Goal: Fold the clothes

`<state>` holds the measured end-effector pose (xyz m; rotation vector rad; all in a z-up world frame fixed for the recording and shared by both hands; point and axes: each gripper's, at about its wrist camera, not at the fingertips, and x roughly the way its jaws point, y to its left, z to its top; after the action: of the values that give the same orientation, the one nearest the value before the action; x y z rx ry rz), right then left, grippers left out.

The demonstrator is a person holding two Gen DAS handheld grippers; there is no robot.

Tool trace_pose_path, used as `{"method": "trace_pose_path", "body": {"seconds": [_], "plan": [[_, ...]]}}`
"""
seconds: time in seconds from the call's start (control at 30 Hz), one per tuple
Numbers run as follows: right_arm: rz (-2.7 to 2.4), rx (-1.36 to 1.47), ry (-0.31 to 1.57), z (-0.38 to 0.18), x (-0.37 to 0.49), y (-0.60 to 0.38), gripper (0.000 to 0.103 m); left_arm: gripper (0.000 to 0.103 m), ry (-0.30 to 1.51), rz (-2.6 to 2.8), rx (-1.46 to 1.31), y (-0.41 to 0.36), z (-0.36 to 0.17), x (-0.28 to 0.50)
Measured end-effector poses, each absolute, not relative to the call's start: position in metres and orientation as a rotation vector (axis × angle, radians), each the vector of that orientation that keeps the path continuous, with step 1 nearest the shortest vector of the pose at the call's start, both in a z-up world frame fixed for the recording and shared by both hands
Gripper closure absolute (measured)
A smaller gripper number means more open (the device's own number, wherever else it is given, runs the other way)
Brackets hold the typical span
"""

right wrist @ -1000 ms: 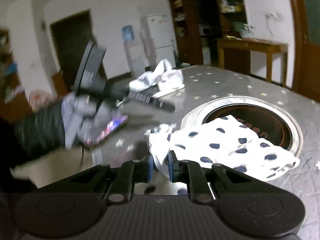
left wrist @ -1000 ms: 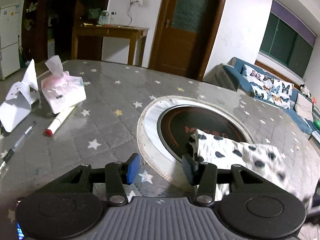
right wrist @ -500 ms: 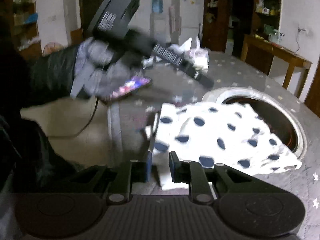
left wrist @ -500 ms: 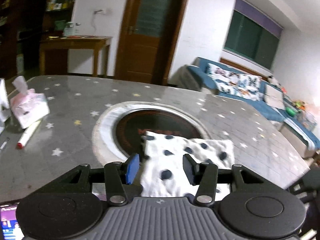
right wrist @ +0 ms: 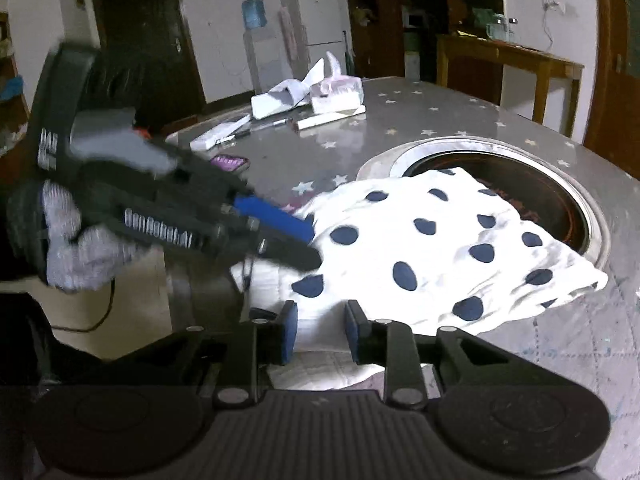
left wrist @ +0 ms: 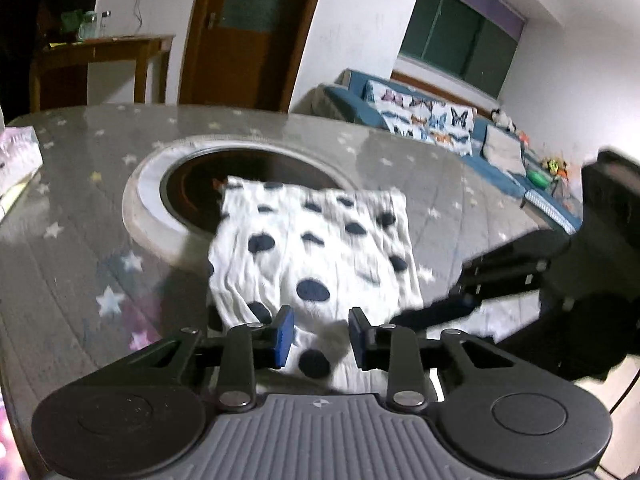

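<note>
**Ana:** Left wrist view first: the left gripper (left wrist: 320,336) has its blue-padded fingers (left wrist: 283,336) parted, a clear gap between them, nothing clamped. They hang just over the near hem of the spotted cloth (left wrist: 316,248).

**Ben:** Right wrist view gives the same story for the right gripper (right wrist: 318,332). Fingers (right wrist: 289,332) apart, empty, poised at the cloth's near edge where it laps toward the near edge of the surface (right wrist: 560,344).

**Ana:** Moving outward, the garment, white with dark dots, lies as a rough rectangle, creased, its far end draped over the round inset hob (left wrist: 192,184) in the middle of the surface. A gloved hand (right wrist: 76,248) carries the left tool in from the side.

**Ben:** Near the far left corner there's a tissue pack (right wrist: 338,92), pens and papers, well apart from the cloth.

**Ana:** So which step? My read: between grips. It looks doubled over, though I can't count layers. Both tools are free at the near hem.

**Ben:** That fits lining up for another fold, or letting go after a final one. If another fold is due, it calls for each tool to pinch a near corner cleanly, catching all layers, then carry them evenly toward the far edge.
</note>
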<state>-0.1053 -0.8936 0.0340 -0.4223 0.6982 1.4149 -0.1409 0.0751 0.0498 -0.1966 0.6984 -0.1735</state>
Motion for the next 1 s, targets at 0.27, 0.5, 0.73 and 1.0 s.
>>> {"method": "trace_pose_path", "body": {"seconds": [0.27, 0.5, 0.73, 1.0], "plan": [[1.209, -0.34, 0.645, 0.054, -0.047, -0.885, 0.06, 0.071, 0.699, -0.204, -0.194, 0.065, 0.053, -0.143], [1.082, -0.337, 0.693, 0.035, 0.015, -0.863, 0.055, 0.071, 0.719, -0.21, -0.216, 0.06, 0.049, -0.148], [1.064, -0.307, 0.831, 0.008, 0.069, -0.849, 0.048, 0.068, 0.714, -0.218, -0.243, 0.06, 0.048, -0.154], [1.096, -0.286, 0.881, 0.005, 0.074, -0.848, 0.055, 0.062, 0.694, -0.254, -0.28, 0.067, 0.045, -0.157]]}}
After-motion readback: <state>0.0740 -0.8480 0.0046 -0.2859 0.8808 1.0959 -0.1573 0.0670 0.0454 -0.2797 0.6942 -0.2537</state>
